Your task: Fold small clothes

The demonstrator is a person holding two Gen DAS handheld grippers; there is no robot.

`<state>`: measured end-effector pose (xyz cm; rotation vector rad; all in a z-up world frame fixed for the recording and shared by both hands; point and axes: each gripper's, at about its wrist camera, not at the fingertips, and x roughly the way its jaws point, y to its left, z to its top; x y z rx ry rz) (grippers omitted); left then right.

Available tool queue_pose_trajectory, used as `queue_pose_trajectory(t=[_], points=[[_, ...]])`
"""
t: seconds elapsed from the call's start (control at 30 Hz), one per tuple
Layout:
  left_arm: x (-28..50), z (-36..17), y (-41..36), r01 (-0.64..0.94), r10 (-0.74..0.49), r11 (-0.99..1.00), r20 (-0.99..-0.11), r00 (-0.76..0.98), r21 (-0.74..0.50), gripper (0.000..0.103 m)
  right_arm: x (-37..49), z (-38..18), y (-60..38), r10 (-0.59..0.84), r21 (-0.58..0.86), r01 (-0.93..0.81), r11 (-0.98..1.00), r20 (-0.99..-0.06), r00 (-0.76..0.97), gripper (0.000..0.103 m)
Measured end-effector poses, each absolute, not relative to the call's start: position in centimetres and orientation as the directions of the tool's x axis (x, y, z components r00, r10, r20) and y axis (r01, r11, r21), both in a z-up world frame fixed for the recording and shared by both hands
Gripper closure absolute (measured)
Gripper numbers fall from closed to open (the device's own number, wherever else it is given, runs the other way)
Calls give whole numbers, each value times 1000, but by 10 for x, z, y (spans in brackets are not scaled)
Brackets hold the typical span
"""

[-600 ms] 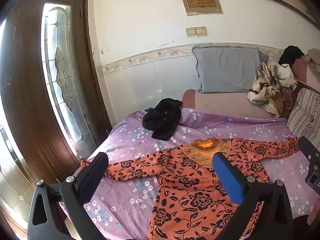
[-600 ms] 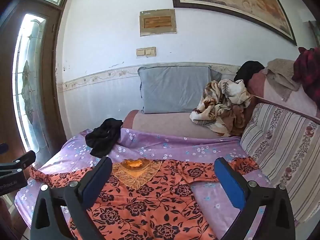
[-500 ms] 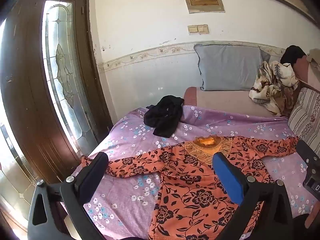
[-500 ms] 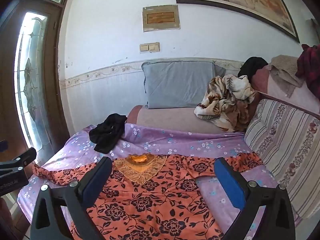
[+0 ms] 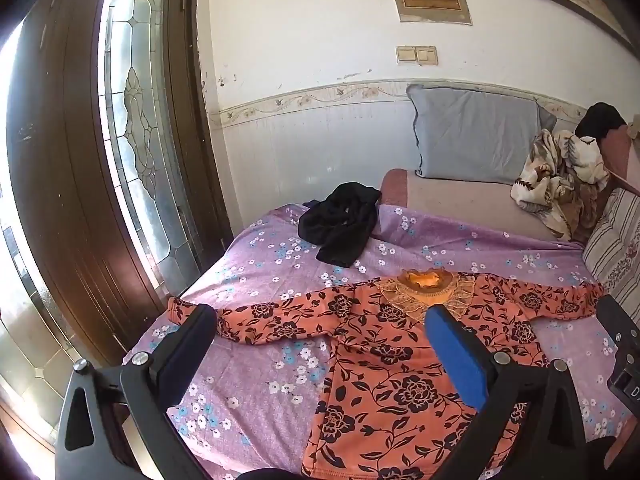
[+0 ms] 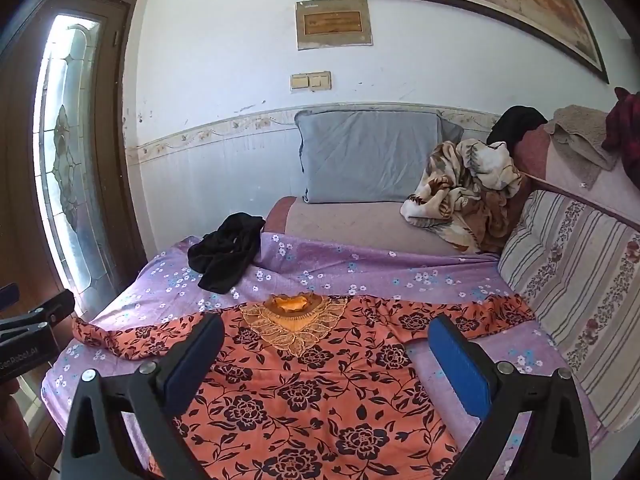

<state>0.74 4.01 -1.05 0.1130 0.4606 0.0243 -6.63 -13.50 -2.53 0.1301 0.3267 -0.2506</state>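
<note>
An orange top with black flowers lies flat, face up, on the purple flowered sheet, sleeves spread to both sides. It also shows in the right wrist view, lace collar toward the wall. My left gripper is open and empty, held above the top's left sleeve and body. My right gripper is open and empty, held above the chest and right sleeve. Neither touches the cloth.
A crumpled black garment lies on the sheet's far left. A grey pillow leans on the wall. A brown patterned blanket is heaped at the right. A striped cushion borders the right. A wooden door stands left.
Both grippers have drawn back and risen slightly, so more of the top and sheet shows. The top has not moved. Both grippers stay open.
</note>
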Motion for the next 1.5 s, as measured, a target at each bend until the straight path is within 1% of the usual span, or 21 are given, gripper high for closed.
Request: queue_pose_trajectory(t=[0.17, 0.93, 1.5], points=[[11, -16, 37, 7, 47, 993, -455, 889, 116, 0, -64, -28, -129, -227, 60, 261, 963, -330, 916, 0], [17, -24, 23, 31, 37, 990, -474, 880, 135, 0, -59, -37, -140, -220, 107, 273, 956, -353, 909, 0], [22, -32, 19, 40, 34, 989, -491, 870, 139, 0, -54, -42, -139, -208, 108, 266, 958, -377, 902, 0]])
